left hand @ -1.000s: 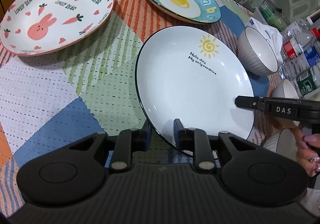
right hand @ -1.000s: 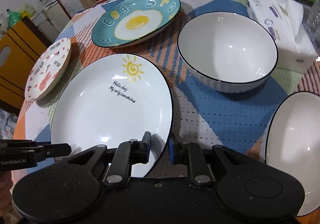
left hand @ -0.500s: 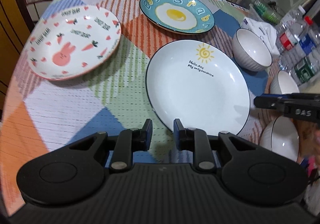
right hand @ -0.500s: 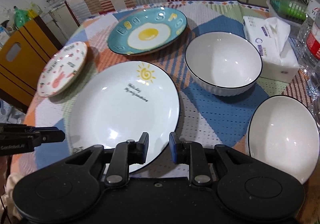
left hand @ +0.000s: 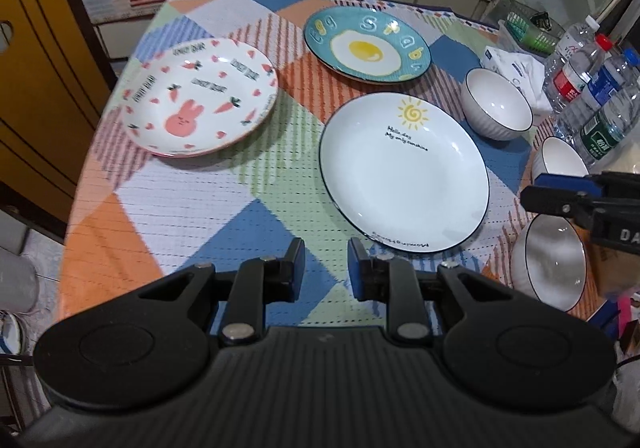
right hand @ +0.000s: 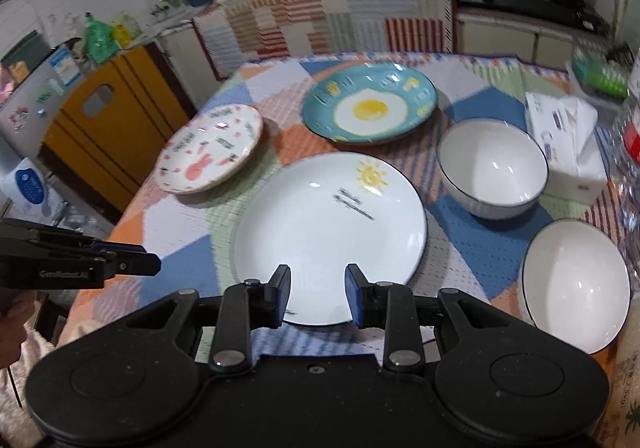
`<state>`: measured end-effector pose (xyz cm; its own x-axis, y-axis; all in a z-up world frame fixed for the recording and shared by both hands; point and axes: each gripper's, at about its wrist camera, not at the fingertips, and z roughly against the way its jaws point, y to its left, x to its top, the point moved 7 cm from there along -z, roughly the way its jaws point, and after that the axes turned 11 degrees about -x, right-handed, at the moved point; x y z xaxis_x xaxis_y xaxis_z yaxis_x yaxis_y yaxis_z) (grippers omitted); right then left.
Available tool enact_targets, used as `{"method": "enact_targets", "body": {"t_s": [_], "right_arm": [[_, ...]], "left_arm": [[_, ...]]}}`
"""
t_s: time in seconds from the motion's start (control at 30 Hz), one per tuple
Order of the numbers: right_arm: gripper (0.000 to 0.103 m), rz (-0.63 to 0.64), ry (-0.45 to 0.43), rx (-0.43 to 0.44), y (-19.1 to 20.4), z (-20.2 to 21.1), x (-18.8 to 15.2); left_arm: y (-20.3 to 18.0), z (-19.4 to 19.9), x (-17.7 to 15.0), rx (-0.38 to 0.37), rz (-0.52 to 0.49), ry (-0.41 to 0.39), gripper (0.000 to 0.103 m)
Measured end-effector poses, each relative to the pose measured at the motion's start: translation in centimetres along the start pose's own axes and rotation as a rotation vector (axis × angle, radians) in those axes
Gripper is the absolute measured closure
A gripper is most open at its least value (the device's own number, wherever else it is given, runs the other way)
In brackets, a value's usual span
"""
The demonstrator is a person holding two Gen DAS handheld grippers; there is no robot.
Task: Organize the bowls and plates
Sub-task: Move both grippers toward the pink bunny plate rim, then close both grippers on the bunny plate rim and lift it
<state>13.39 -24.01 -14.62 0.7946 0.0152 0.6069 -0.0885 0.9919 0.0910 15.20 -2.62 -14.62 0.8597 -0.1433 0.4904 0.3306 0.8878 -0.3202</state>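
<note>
Counter (left hand: 180,208) cluttered; both claws empty, jaws slightly apart, right claw (right hand: 318,298) just widening. Sun plate (right hand: 320,232) ahead: pinch near rim squarely.

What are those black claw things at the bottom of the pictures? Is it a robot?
No robot: a person holds a pair of tongs in each hand, each carrying a camera. One picture looks along the left tongs, the other along the right tongs, whose jaws have just been opening. Both hold nothing. On the patchwork tablecloth lie a sun plate, a fried-egg plate, a bunny plate and white bowls, beside a tissue pack and water bottles.
</note>
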Motion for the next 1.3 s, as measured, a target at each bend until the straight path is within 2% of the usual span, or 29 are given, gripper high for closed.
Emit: {"method": "enact_targets", "body": {"t_s": [0.2,0.27,0.33,0.4,0.43,0.63,0.7,0.87,0.97,1.1,1.2,1.3], "right_arm": [[0.062,0.036,-0.078,0.028,2.0,3.0,1.2],[0.057,0.045,-0.103,0.037,2.6,3.6,1.8],[0.05,0.051,-0.127,0.059,3.4,4.1,2.5],[0.043,0.061,-0.151,0.088,4.4,4.0,3.1],[0.04,0.072,-0.161,0.096,4.9,3.6,3.3],[0.038,0.045,-0.234,0.1,7.2,1.1,4.4],[0.038,0.06,-0.256,0.103,8.0,0.5,5.2],[0.038,0.134,-0.277,0.077,10.2,-0.6,7.6],[0.038,0.158,-0.314,0.078,11.1,-1.3,9.0],[0.038,0.223,-0.249,0.05,11.9,-4.0,10.5],[0.038,0.221,-0.204,0.028,12.0,-6.4,11.4],[0.039,0.207,-0.153,0.05,12.2,-9.0,12.0]], "left_arm": [[0.5,3.2,0.1,0.036,-0.016,-0.048,0.078],[1.0,4.0,0.3,0.042,-0.02,-0.061,0.078],[1.8,4.6,0.6,0.049,-0.035,-0.081,0.075],[2.9,5.0,1.1,0.07,-0.056,-0.123,0.062],[3.8,5.0,1.3,0.089,-0.064,-0.145,0.061],[8.7,4.6,3.3,0.109,-0.101,-0.164,0.06],[9.9,4.7,4.2,0.125,-0.133,-0.188,0.051],[12.0,4.3,7.1,0.102,-0.171,-0.229,0.041],[13.0,3.9,8.5,0.112,-0.197,-0.256,0.029],[14.5,2.4,9.6,0.084,-0.211,-0.269,0.019],[16.1,0.8,10.0,0.047,-0.161,-0.254,0.019],[17.5,-1.1,9.9,0.0,-0.133,-0.179,0.021]]}}
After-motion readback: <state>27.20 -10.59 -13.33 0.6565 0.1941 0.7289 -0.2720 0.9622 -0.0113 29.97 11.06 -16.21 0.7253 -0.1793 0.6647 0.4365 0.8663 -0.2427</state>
